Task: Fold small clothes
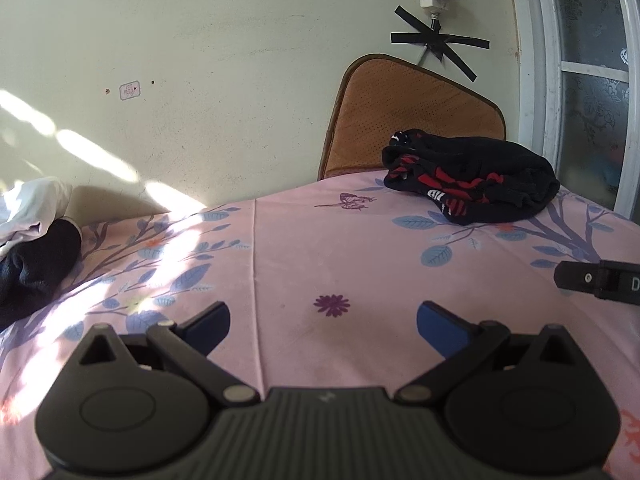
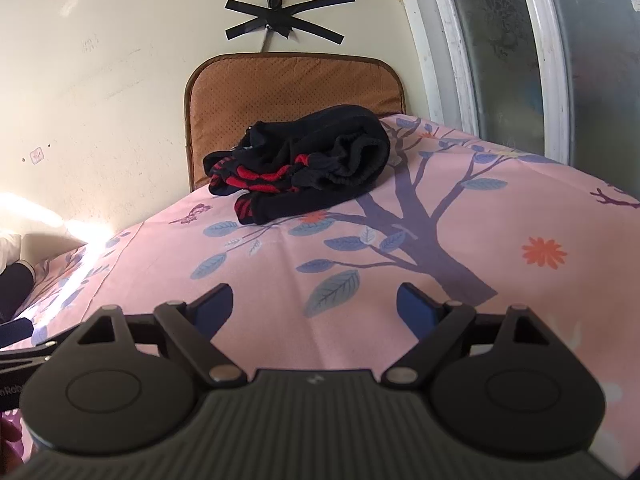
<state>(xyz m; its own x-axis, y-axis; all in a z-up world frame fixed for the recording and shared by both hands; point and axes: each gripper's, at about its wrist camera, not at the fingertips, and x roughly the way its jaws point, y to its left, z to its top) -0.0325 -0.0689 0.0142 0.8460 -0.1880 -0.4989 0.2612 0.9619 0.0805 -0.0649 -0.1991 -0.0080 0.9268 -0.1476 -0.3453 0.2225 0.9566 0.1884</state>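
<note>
Ahead of both finger pairs, I am seeing the black-and-red garment (image 2: 304,164) lying crosswise, well apart. My right gripper (image 2: 314,306) is sitting nearer than my left gripper (image 1: 323,322); both are gaping wide, holding nothing.

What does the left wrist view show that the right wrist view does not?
Left wrist only: more of the white and black clothes pile at the left edge, and the purple flower print between the open left claw.

Right wrist only: the printed tree trunk, the orange flower print, and the open right claw.

Both: the black and red garment bundled on the pink sheet, before the brown cushion.
</note>
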